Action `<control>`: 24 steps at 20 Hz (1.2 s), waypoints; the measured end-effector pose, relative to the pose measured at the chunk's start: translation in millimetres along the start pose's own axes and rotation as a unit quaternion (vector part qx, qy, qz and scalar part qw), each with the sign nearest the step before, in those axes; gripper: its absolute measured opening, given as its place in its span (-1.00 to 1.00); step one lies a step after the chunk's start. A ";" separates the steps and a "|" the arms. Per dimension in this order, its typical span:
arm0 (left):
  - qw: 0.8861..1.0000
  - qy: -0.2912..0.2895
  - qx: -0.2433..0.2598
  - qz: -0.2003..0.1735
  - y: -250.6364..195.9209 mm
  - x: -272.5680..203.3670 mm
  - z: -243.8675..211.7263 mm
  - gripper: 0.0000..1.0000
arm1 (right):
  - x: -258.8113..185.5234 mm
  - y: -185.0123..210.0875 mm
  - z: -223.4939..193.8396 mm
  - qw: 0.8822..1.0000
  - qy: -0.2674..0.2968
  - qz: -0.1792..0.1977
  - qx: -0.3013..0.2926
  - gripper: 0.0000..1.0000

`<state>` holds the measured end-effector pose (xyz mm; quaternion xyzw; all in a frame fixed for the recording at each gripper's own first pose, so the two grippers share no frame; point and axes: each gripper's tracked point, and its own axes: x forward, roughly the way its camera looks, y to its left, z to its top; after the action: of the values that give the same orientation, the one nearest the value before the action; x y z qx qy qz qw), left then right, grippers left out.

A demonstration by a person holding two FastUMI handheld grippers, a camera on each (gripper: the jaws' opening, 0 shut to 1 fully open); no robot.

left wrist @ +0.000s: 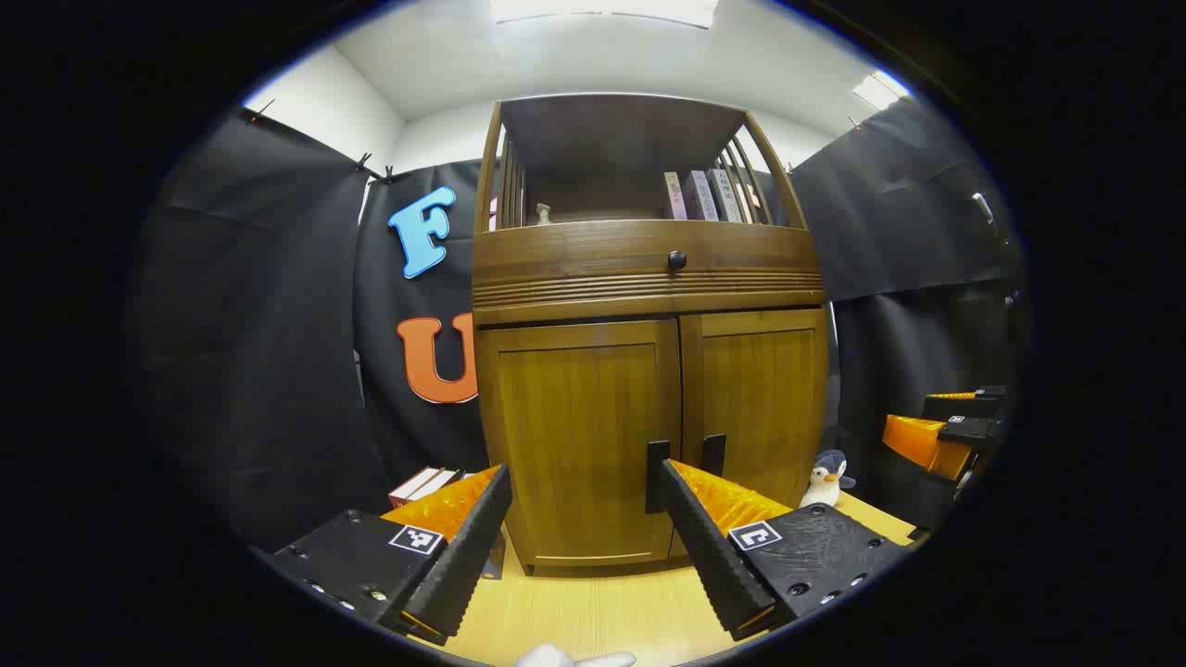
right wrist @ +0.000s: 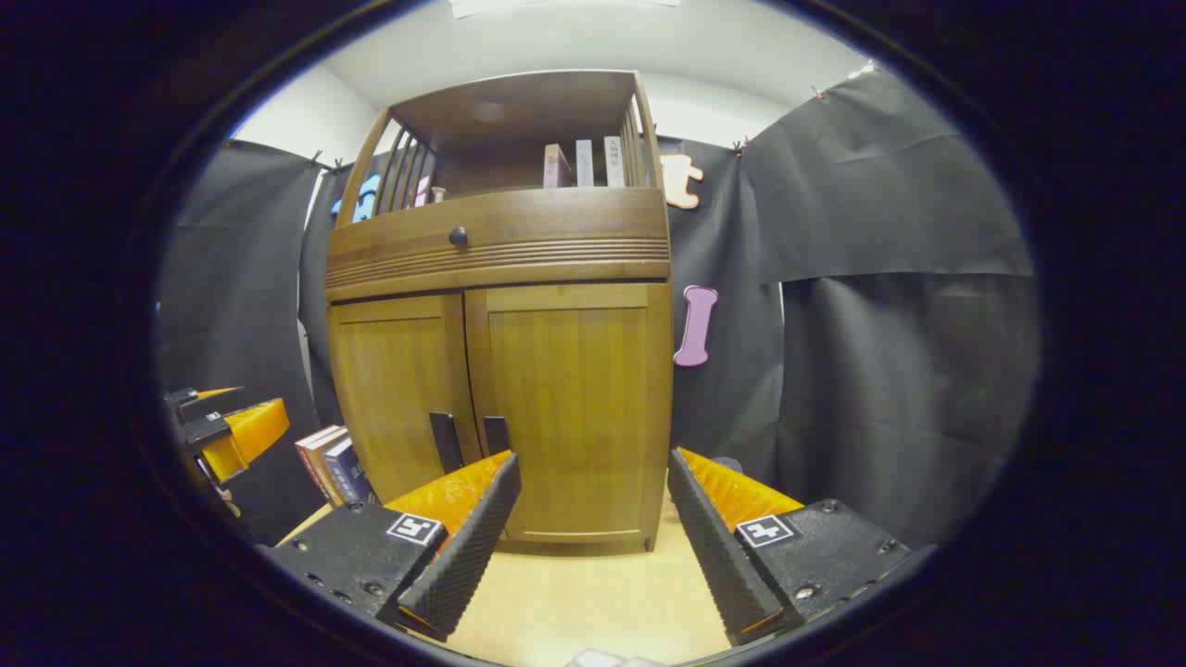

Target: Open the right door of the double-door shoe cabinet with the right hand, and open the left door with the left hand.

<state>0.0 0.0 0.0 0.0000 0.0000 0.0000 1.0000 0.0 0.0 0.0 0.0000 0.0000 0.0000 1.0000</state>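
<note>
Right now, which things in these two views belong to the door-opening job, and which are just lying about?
Job:
- shoe cabinet
- left door, shut, with left handle
- right door, shut, with right handle
- left tongs, open
- right tongs, open

Lying about:
- penguin toy
- floor books
- shelf books
- drawer knob

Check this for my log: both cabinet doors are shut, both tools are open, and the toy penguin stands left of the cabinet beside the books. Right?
Not quite. The toy penguin stands right of the cabinet, as the left gripper view shows; the books are on the left. Both doors, left and right, are shut, and the left tool and right tool are open.
</note>
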 end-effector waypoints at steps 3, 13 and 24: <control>1.000 0.005 -0.007 -0.006 -4.1 2.3 -4.1 0.92 | -1.0 -4.4 3.2 1.000 -0.001 -0.005 -0.001 1.00; 1.000 0.004 -0.004 0.010 12.5 -1.8 -5.6 0.92 | 1.3 6.1 -0.3 1.000 0.000 0.005 -0.022 1.00; 1.000 0.004 -0.005 0.012 36.5 -15.6 -10.3 0.92 | 43.1 21.0 -34.8 0.999 0.024 -0.001 -0.038 1.00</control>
<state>-15.6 36.5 -10.3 -0.0046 0.0043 0.0121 0.9999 43.1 21.0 -34.8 -0.0382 0.0238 -0.0012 0.9990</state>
